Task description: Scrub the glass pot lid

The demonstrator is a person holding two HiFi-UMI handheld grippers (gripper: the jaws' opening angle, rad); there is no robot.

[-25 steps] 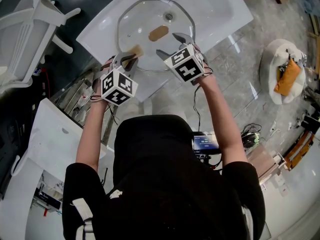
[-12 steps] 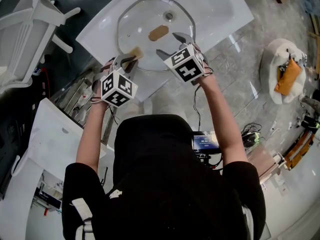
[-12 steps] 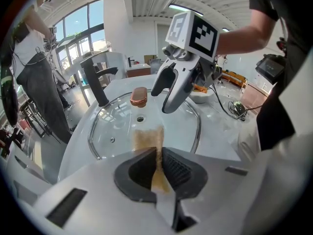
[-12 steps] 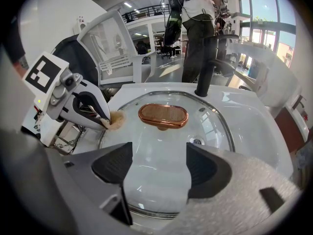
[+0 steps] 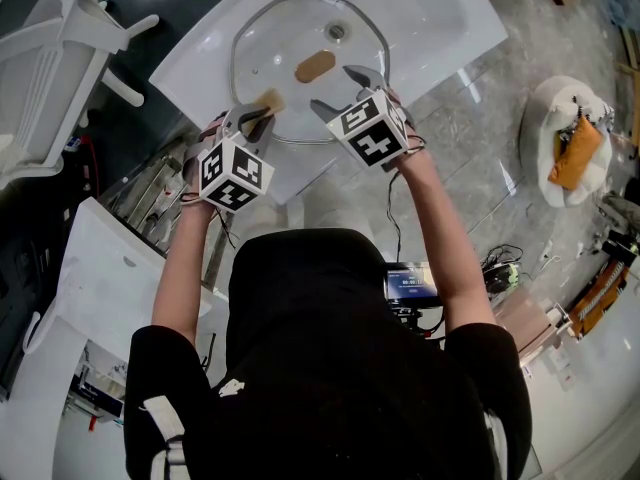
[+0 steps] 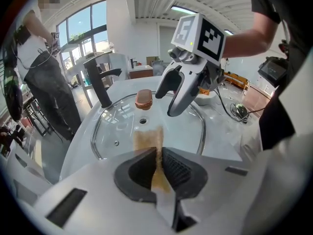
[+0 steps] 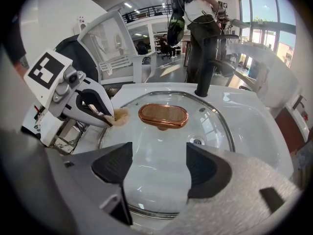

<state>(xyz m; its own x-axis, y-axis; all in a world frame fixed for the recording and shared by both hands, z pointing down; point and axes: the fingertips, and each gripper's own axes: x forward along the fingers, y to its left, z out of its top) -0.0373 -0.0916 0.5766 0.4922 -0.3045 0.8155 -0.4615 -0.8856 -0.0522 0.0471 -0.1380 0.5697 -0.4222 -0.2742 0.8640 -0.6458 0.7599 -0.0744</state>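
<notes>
Little is changing from half a second ago: the left gripper (image 5: 252,118) is sitting a shade further left in the head view, and everything else is holding its place. That gripper is clenching a tan sponge (image 5: 268,102) between its jaws, and the sponge is pressing on the near-left part of the glass pot lid (image 5: 280,43), just inside the metal rim. The lid is lying flat across the white sink basin (image 5: 430,18), directly beneath and ahead of both grippers. The right gripper (image 5: 335,90) is hovering with its jaws spread wide and nothing between them, over the lid's near edge and just right of the left one; whether it is touching the glass cannot be told. Just beyond its jaws, the lid's copper-coloured knob (image 7: 163,115) is rising from the centre, and farther ahead a black faucet (image 7: 208,65) is standing at the basin's back. A person (image 6: 44,82) is standing behind the sink, to the far left of the left gripper. A white chair (image 5: 70,28) is standing well off to that gripper's left.
</notes>
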